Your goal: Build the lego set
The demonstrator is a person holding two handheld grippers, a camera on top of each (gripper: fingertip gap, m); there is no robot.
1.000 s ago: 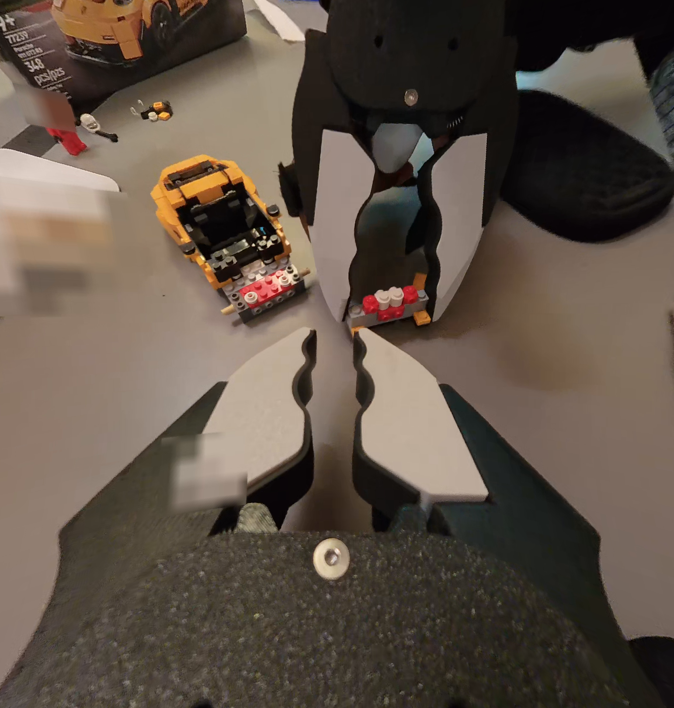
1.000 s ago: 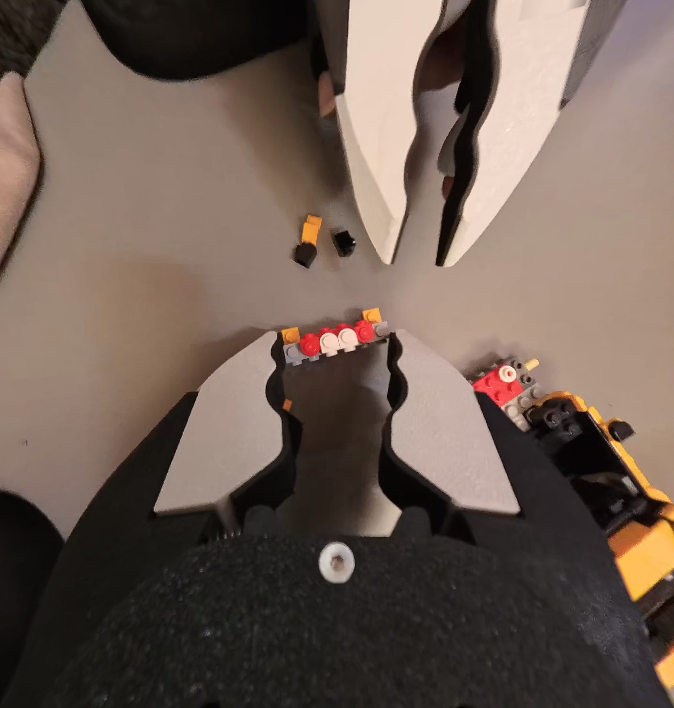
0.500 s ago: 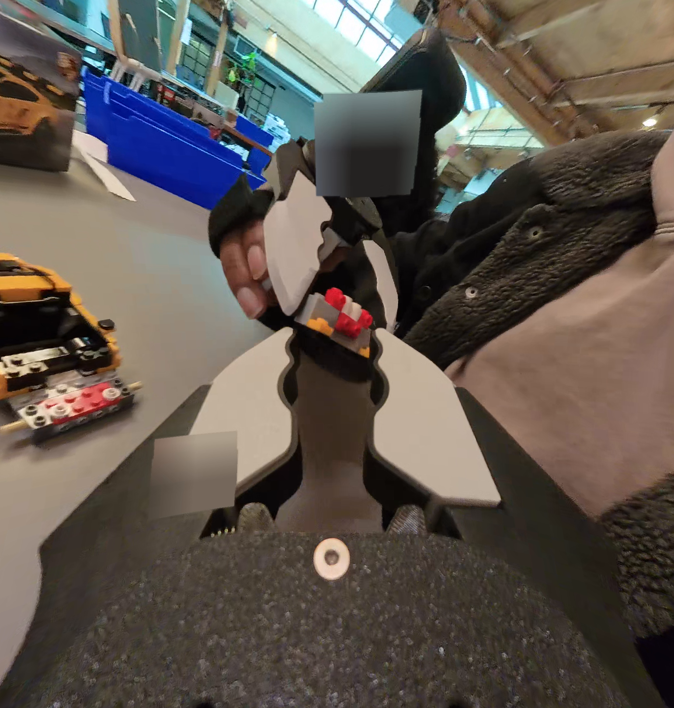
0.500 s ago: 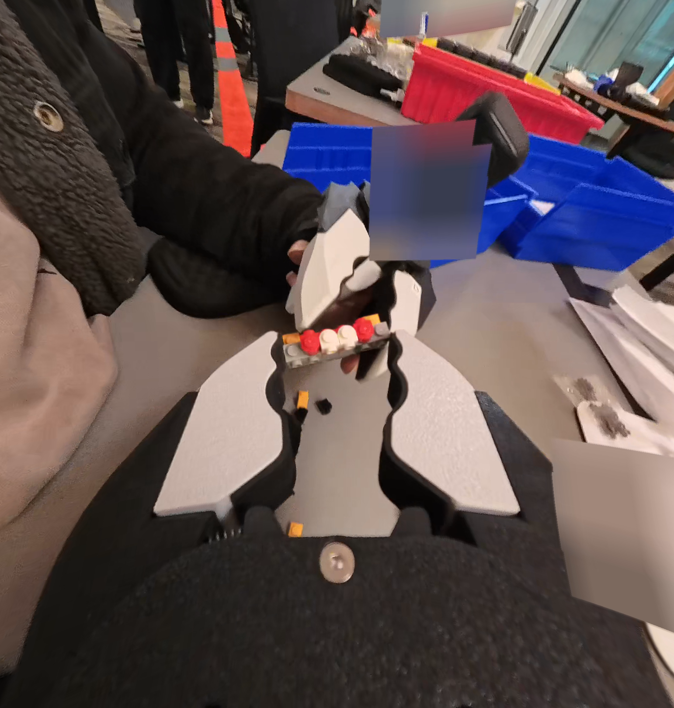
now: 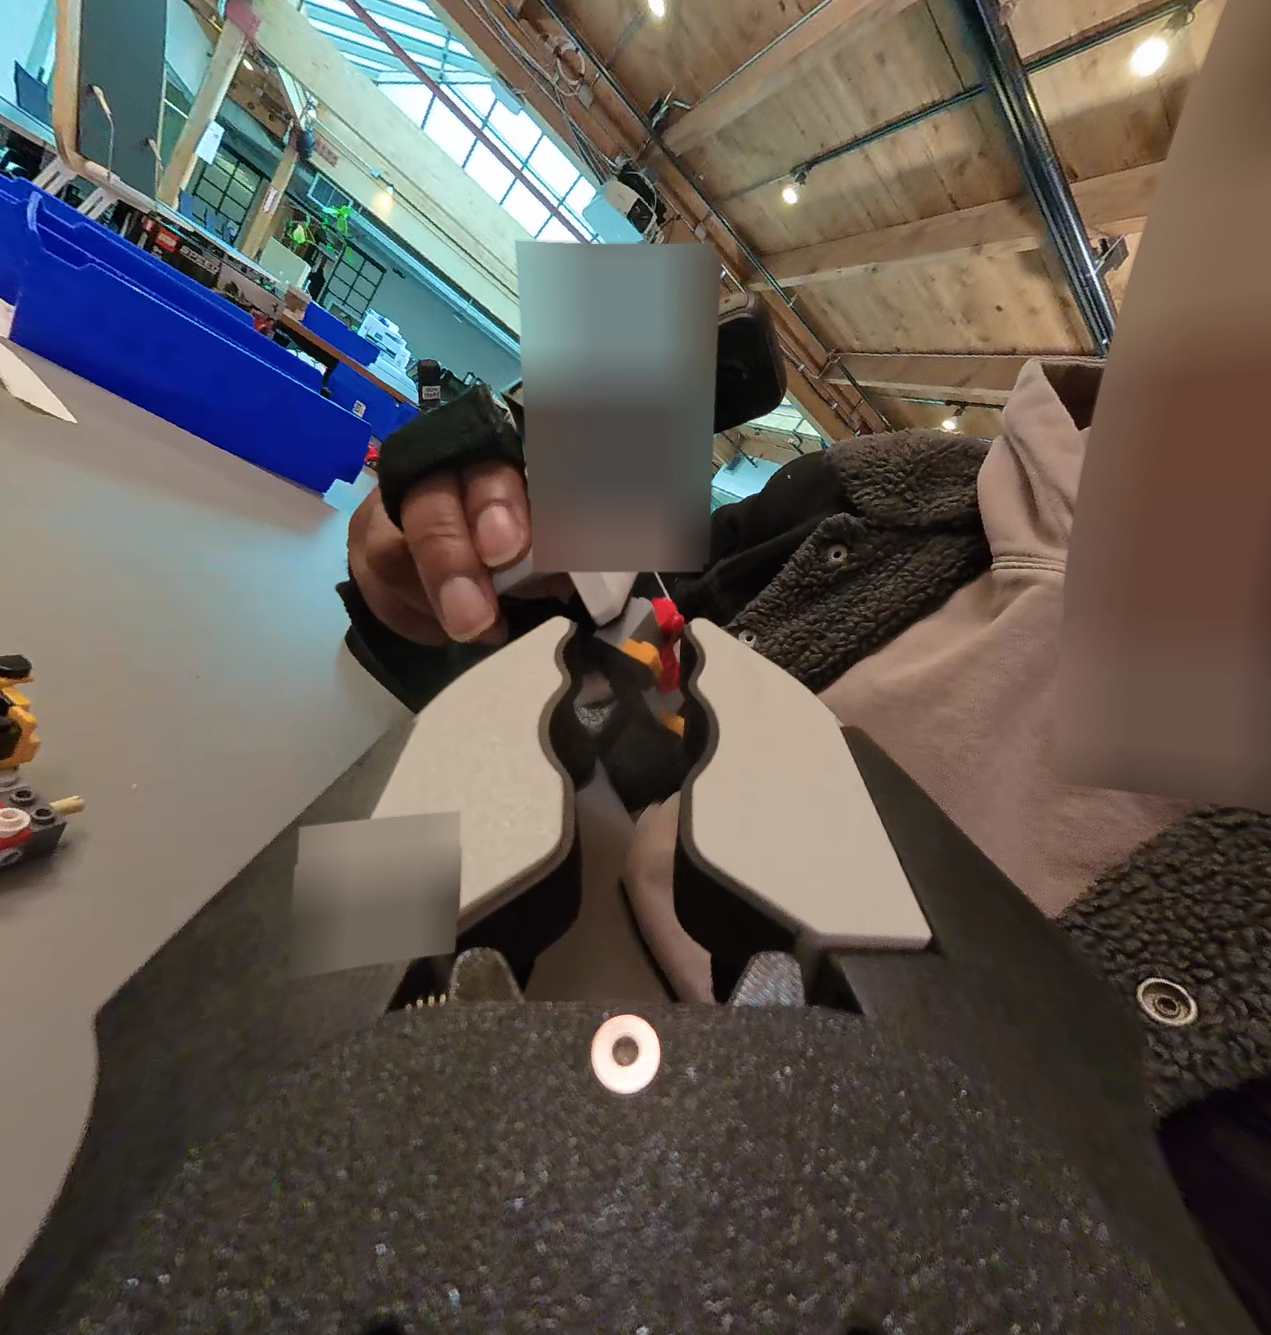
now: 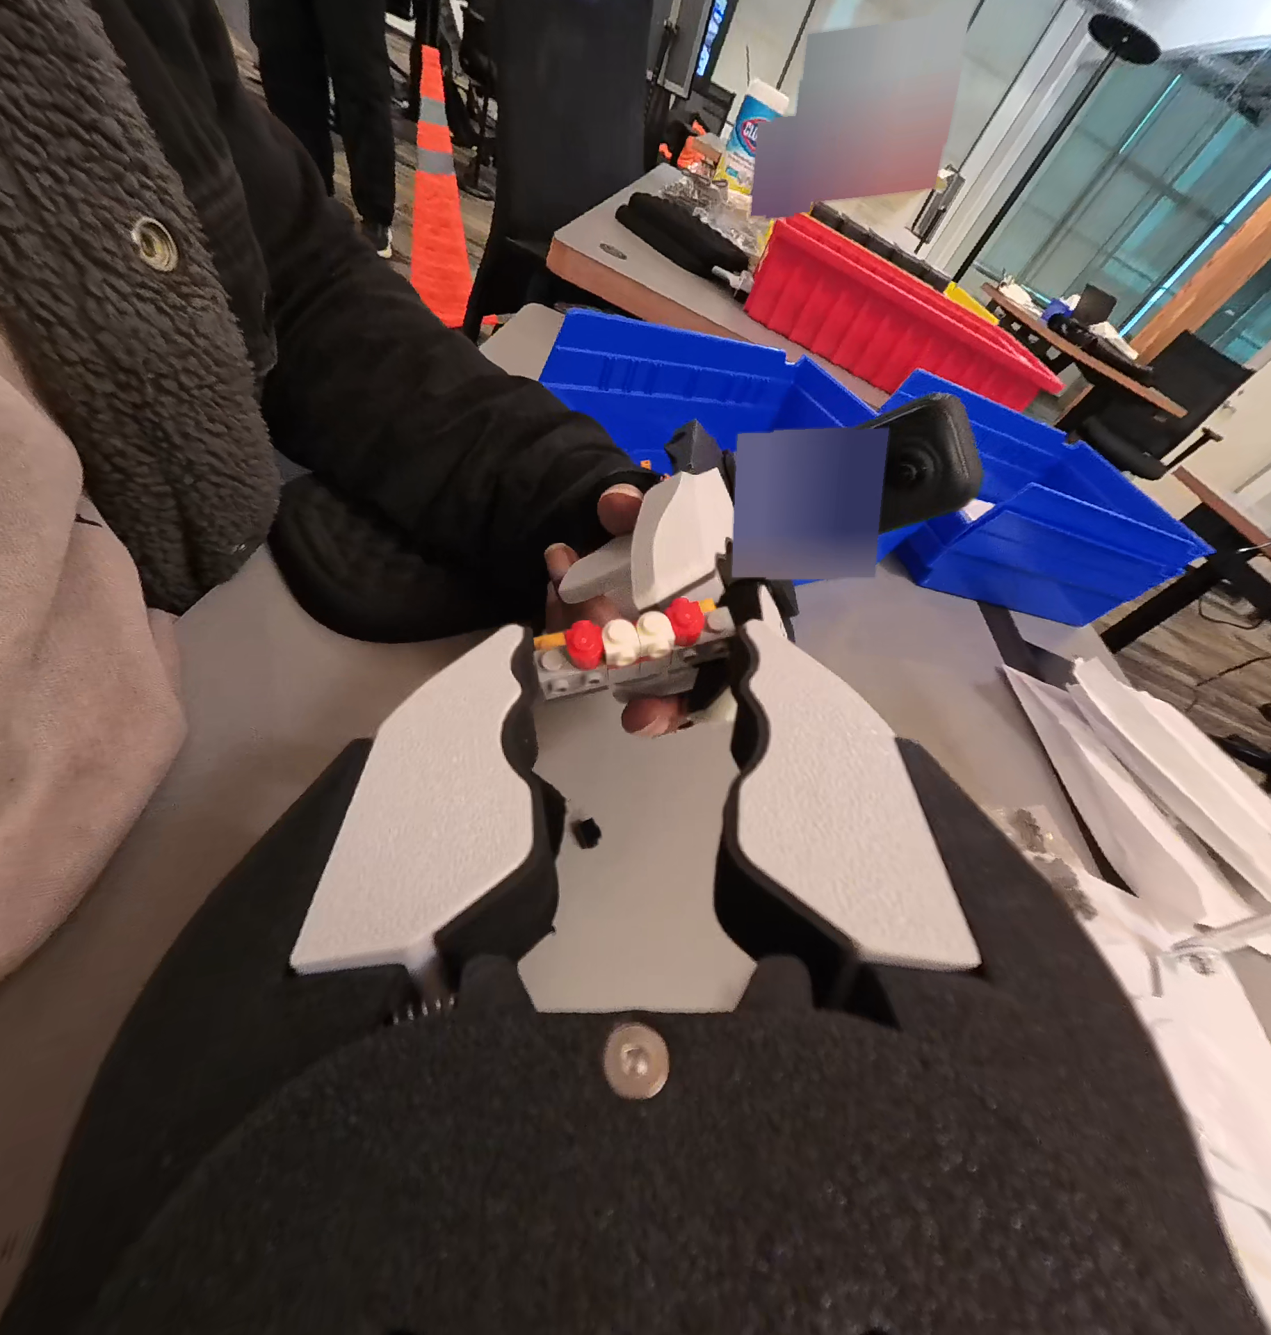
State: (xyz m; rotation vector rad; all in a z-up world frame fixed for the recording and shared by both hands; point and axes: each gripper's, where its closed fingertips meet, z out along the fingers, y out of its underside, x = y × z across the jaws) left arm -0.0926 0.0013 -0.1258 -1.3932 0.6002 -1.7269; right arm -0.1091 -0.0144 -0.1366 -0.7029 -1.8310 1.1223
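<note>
Right wrist view has the right gripper (image 6: 629,650) clamped on the little lego strip (image 6: 629,654), pinched end to end between its fingertips up off the grey table (image 6: 257,722). Left gripper (image 5: 629,639) sits partly open with the strip's end in its gap; can't tell if it touches. Half a second ago that gap was wider and the strip lay flatter. Strip's a grey plate with red, white, white, red studs and orange end bits
</note>
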